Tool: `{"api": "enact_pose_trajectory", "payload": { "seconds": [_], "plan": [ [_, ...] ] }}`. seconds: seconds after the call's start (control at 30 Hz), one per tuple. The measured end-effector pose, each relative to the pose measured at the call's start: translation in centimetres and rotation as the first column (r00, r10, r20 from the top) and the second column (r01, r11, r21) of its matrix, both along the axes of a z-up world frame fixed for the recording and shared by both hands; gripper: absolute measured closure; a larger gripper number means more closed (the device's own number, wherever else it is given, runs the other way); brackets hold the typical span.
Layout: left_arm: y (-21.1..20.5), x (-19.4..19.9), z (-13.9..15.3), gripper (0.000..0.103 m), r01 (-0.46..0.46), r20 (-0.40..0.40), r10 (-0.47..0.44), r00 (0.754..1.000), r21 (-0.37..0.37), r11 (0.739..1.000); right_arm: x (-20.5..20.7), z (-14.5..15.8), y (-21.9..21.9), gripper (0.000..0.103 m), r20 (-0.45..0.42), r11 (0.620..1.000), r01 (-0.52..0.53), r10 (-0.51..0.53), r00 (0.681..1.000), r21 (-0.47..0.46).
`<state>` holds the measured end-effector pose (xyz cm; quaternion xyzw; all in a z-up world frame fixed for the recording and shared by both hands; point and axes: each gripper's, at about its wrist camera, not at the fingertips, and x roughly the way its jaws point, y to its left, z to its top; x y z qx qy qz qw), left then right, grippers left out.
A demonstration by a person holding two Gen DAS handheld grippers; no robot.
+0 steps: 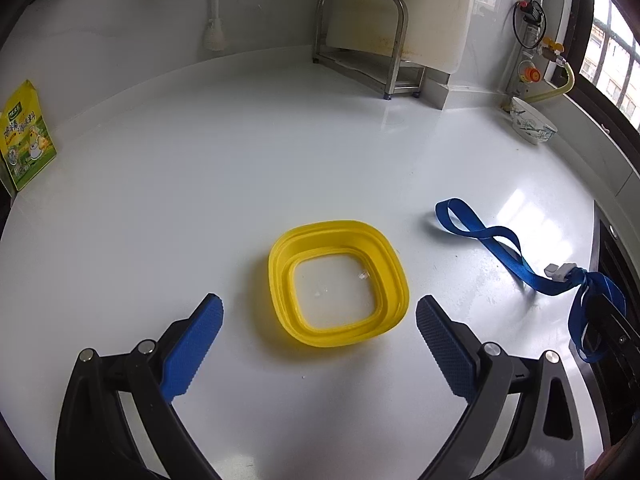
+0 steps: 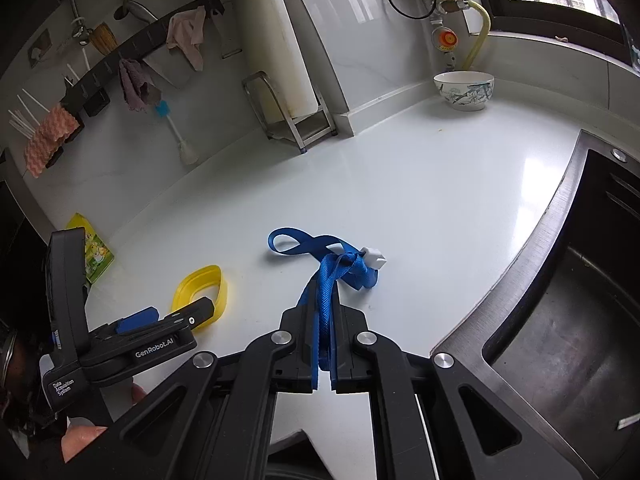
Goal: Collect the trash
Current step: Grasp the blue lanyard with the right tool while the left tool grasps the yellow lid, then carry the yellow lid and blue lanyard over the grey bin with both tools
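A blue lanyard strap (image 2: 326, 276) with a white clip (image 2: 374, 258) lies on the white counter (image 2: 420, 200). My right gripper (image 2: 323, 308) is shut on one end of the strap; the rest trails away from it over the counter. The strap also shows in the left wrist view (image 1: 516, 258), running right to the right gripper at the frame edge. A yellow square plastic ring (image 1: 338, 282) lies on the counter just ahead of my left gripper (image 1: 320, 310), which is open and empty. The ring also shows in the right wrist view (image 2: 202, 290).
A steel sink (image 2: 560, 320) lies to the right. A patterned bowl (image 2: 464, 88) stands at the back corner near a gas valve. A metal rack (image 1: 360, 40) stands against the back wall. A yellow-green packet (image 1: 24, 136) leans at the far left.
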<state>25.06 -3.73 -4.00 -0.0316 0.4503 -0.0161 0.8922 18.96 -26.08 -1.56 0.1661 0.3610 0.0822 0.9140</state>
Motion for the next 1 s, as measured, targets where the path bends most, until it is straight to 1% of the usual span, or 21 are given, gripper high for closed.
{"api": "enact_pose_trajectory", "payload": {
  "seconds": [0.1,0.2,0.27,0.33,0.4,0.43,0.57,0.7,0.87,1.0],
  "plan": [
    [-0.1,1.2,-0.8,0.007,-0.014,-0.04,0.013,0.999,-0.011,1.0,0.0,-0.2,-0.1,0.099,-0.002,1.0,-0.001,0.001,1.0,0.01],
    [-0.6,1.7,-1.1,0.006,-0.017,-0.035,0.018,0.999,0.036,0.999,0.0,-0.3,-0.3,0.099,0.0,1.0,-0.001,0.001,1.0,0.005],
    [-0.8,1.7,-1.1,0.008,-0.01,-0.032,0.012,0.999,0.046,0.999,0.0,-0.3,-0.3,0.099,0.0,1.0,0.0,0.0,1.0,0.004],
    [-0.8,1.6,-1.0,0.014,-0.004,-0.02,0.005,1.0,0.046,0.999,0.1,-0.4,-0.2,0.099,-0.002,1.0,-0.002,0.002,1.0,0.0],
    [-1.1,1.3,-0.7,0.032,0.015,-0.006,-0.015,1.0,0.055,0.998,0.1,-0.5,0.0,0.099,-0.004,1.0,-0.003,0.003,1.0,-0.007],
    [-1.2,1.2,-0.7,0.033,0.029,-0.003,-0.029,1.0,0.058,0.998,0.1,-0.6,0.1,0.099,-0.005,1.0,-0.005,0.005,1.0,-0.011],
    [-0.9,0.2,-0.4,0.035,0.053,-0.004,-0.053,0.999,0.014,0.998,-0.2,-0.5,0.6,0.099,-0.009,1.0,-0.018,0.017,1.0,-0.019],
    [-0.4,-1.9,0.5,0.035,0.071,0.027,-0.072,0.997,0.016,0.997,-1.2,-0.3,1.1,0.099,-0.008,0.999,-0.026,0.026,1.0,-0.019],
    [0.2,-5.7,2.2,0.035,0.099,0.066,-0.101,0.993,0.02,0.995,-4.1,0.1,1.3,0.099,-0.009,1.0,-0.013,0.013,1.0,0.024],
    [0.6,-8.8,3.2,0.035,0.126,0.083,-0.126,0.989,-0.001,0.992,-7.3,0.5,1.6,0.099,-0.011,0.999,-0.009,0.009,1.0,0.04]
  ]
}}
